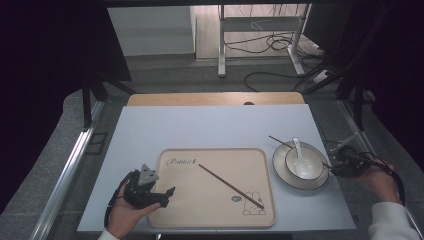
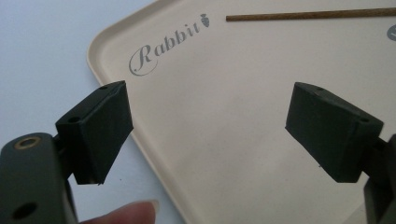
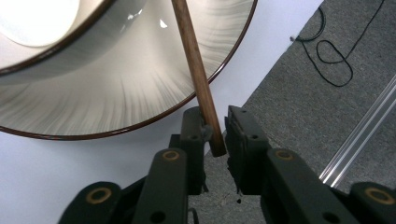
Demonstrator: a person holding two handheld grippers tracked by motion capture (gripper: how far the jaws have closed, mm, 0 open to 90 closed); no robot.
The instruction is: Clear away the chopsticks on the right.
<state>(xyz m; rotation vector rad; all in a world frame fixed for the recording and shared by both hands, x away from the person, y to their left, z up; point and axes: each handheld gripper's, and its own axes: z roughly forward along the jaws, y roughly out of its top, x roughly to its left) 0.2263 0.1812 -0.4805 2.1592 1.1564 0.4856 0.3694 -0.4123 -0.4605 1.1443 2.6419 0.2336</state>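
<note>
Tongs (image 1: 172, 190) over white table (image 1: 210, 127), grey carpet (image 1: 190, 75)

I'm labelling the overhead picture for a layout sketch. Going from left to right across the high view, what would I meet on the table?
Left tool → beige tray with a chopstick lying on it → plate holding a bowl and spoon → right tool.
</note>
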